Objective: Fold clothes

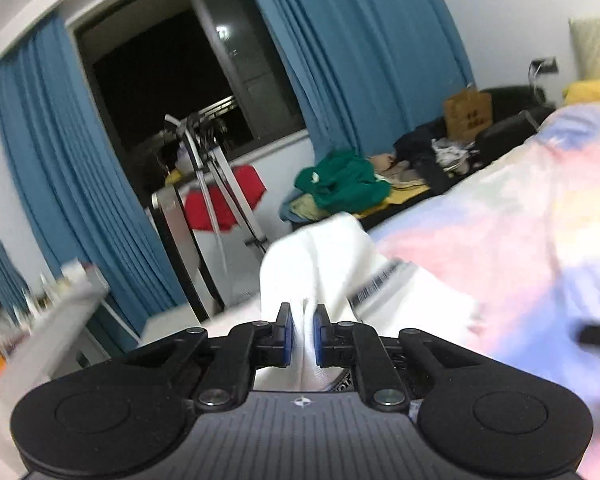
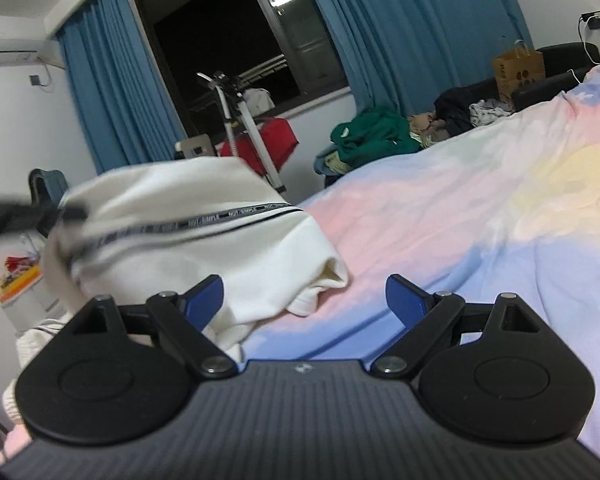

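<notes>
A white garment with a black printed stripe (image 1: pixel 324 264) lies bunched on the pastel bedspread (image 1: pixel 500 232). My left gripper (image 1: pixel 303 326) is shut on a fold of the white garment, with cloth pinched between its blue pads. In the right wrist view the same garment (image 2: pixel 204 240) is a heap at the left, its stripe running across it. My right gripper (image 2: pixel 304 294) is open and empty, just above the bedspread (image 2: pixel 460 216) beside the garment's right edge. The left gripper shows as a dark blur (image 2: pixel 16 212) at the far left.
A pile of clothes with a green garment (image 2: pixel 372 132) lies beyond the bed's far edge, by a brown paper bag (image 2: pixel 518 66). A tripod (image 2: pixel 236 120) and a red cloth (image 2: pixel 272 140) stand under the dark window between blue curtains (image 2: pixel 400 32). A white desk (image 1: pixel 60 320) is at left.
</notes>
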### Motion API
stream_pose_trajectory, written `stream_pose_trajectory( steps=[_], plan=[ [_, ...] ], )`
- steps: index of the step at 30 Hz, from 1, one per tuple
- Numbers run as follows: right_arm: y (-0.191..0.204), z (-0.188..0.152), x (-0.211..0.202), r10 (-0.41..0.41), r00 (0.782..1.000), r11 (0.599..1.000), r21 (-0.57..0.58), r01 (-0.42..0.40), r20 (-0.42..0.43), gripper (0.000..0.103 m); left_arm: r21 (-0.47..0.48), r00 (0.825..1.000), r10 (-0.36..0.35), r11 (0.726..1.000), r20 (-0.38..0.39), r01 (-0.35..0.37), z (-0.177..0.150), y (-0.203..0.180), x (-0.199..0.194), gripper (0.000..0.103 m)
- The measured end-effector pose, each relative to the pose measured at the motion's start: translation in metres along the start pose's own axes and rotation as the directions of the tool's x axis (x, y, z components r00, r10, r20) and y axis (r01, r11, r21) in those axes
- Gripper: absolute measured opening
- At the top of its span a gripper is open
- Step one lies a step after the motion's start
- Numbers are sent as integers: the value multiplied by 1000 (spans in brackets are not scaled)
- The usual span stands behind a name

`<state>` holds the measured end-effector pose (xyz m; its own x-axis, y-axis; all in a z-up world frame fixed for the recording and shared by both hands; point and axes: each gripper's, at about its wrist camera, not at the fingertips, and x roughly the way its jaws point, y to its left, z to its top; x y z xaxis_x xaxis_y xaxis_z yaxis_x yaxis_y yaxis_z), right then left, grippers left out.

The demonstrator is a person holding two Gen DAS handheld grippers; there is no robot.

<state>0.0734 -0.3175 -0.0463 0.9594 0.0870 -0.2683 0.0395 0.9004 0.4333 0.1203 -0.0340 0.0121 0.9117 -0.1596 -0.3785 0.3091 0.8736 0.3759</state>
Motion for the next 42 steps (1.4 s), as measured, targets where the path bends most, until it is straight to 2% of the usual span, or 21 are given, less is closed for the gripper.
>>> stream_pose_trajectory(
  steps=[3, 5, 8, 11, 15, 19, 21, 24, 29, 33, 35, 36, 37, 38, 40, 42],
  plan=[
    [-2, 2, -10, 60, 998, 996, 70, -60, -5, 90, -38, 1000, -11, 999, -25, 10, -49, -15, -31, 11],
    [-4, 4, -14, 102, 995, 988, 121, -99, -17, 80, -126, 994, -51, 991, -92, 39, -78, -21, -33, 11],
    [0, 4, -14, 150, 987, 978, 155, -140, -55, 72, -232, 984, -89, 971, -157, 51, -105, -25, -29, 11],
    [8, 4, -5, 182, 977, 974, 160, -163, -109, 68, -267, 981, -112, 961, -157, 67, -107, -20, -23, 11],
    [41, 18, 30, 168, 966, 985, 66, -158, -194, 68, -352, 975, -162, 931, -155, 98, -114, -4, -7, 12],
    [83, 36, 81, 168, 956, 984, -21, -178, -242, 69, -390, 966, -190, 914, -174, 109, -120, 0, 10, 12],
    [104, 41, 119, 149, 950, 981, -76, -176, -275, 71, -403, 963, -203, 908, -176, 118, -124, 2, 14, 12],
    [128, 47, 182, 61, 942, 986, -128, -109, -330, 70, -419, 960, -220, 899, -174, 130, -129, 2, 20, 12],
    [140, 58, 267, -10, 924, 994, -103, -32, -382, 70, -470, 954, -261, 867, -147, 165, -137, 12, 31, 12],
    [148, 53, 316, -101, 876, 986, -164, 25, -472, 69, -504, 949, -288, 843, -129, 187, -141, 16, 40, 12],
    [151, 44, 334, -176, 833, 970, -234, 58, -524, 67, -516, 947, -299, 833, -115, 200, -143, 19, 43, 12],
    [151, 40, 338, -203, 820, 964, -258, 70, -536, 63, -519, 947, -303, 829, -109, 206, -144, 20, 44, 12],
    [148, 40, 337, -218, 819, 961, -261, 86, -531, 34, -521, 946, -307, 827, -103, 211, -144, 21, 45, 12],
    [143, 42, 332, -234, 820, 960, -256, 111, -522, 11, -522, 946, -309, 825, -97, 216, -145, 22, 46, 12],
    [133, 46, 319, -255, 827, 959, -239, 150, -502, 10, -525, 946, -313, 821, -86, 224, -145, 24, 45, 12],
    [120, 56, 295, -246, 850, 964, -211, 163, -466, 9, -530, 947, -314, 817, -75, 229, -144, 26, 44, 12]
  ],
)
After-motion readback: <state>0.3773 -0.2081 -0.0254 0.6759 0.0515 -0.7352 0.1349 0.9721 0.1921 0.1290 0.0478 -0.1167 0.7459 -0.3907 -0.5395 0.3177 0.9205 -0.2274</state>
